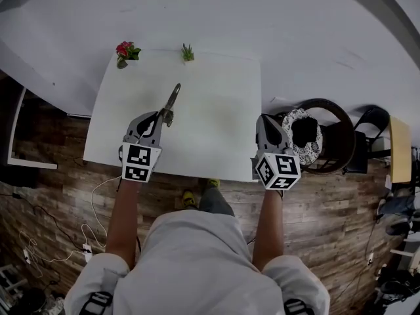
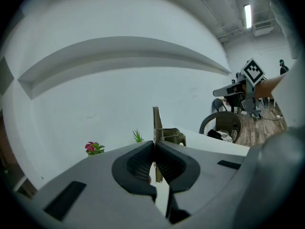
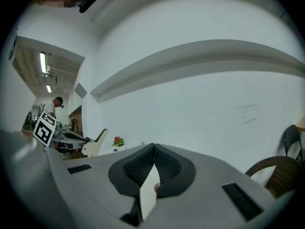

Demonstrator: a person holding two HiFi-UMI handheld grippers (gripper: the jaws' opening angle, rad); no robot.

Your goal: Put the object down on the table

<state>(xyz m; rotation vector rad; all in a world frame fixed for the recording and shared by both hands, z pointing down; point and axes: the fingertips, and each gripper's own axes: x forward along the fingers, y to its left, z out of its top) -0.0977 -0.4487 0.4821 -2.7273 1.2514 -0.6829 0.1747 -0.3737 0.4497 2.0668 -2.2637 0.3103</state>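
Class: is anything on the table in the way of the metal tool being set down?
Nothing visible. The table beneath the tool is bare; flowers and a green plant stand at its far edge.

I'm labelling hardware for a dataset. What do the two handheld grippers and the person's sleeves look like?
The left gripper and right gripper are grey wedges with dark ribbed pads. Each carries a white cube with black square markers. The sleeves are short and pale.

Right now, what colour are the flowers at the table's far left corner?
Pinkish red flowers, clearest in the head view.
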